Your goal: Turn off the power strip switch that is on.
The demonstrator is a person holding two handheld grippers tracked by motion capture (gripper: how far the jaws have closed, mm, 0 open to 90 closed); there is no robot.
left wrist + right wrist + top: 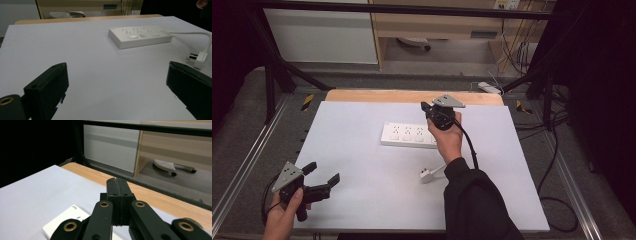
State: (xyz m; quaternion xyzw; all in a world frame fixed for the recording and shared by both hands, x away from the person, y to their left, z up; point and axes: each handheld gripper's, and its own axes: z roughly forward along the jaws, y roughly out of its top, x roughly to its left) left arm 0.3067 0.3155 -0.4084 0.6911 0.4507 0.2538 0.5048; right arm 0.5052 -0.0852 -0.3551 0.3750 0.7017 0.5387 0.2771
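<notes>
Centrally on the white table [362, 150] lies the power strip [408, 135], its cord running to the plug [426, 175], which rests flat on the table nearer the person than the strip. Above the strip's right end the right gripper [426, 106] hovers with its jaws pressed together on nothing, pointing away from the person. Well apart from the strip, at the table's near left corner, the left gripper [323, 173] is held with jaws spread wide and empty, aimed toward the strip.

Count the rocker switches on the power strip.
2 visible in the left gripper view: one near the middle of the power strip, one just toward its cord end. Further ones may be too small to tell.
</notes>
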